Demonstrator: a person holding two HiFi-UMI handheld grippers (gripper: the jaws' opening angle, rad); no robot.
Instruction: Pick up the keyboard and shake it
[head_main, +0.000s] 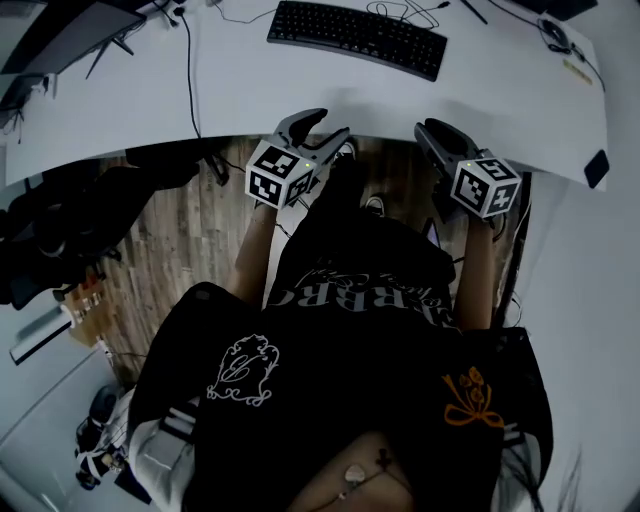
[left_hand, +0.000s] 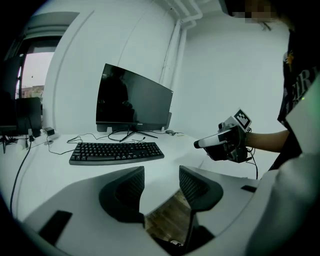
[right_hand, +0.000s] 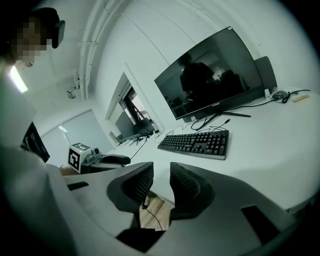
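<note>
From the head view, the keyboard (head_main: 357, 37) lies flat on the white counter (head_main: 150, 90), well back from its near edge and turned a little askew. Both claws hang just off that edge, over the wooden floor, and neither touches the keyboard. The left claw (head_main: 325, 128) and the right claw (head_main: 432, 135) point toward the counter, with loose cables (head_main: 405, 12) lying behind the keyboard.

In the left gripper view, the left claw (left_hand: 161, 172) stands open with a clear gap and nothing between its jaws. The keyboard (left_hand: 116, 152) sits ahead and to its left, in front of the dark monitor (left_hand: 132, 102), and the right claw (left_hand: 200, 144) hovers off to the side.

In the right gripper view, the right claw (right_hand: 161, 172) is also empty. Its jaws are nearer together, with only a narrow slot between them. The keyboard (right_hand: 196, 143) is ahead and slightly right of its line.

We judge the step in hand to be the reach, with no grasp begun. To do it well, we would carry each claw to one short end of the keyboard, level with the counter. The right claw's jaws should be widened first (that slot looks too thin for the keyboard's edge). Both claws should close together, so that the keyboard lifts flat. We would also leave the cables some slack before shaking.
</note>
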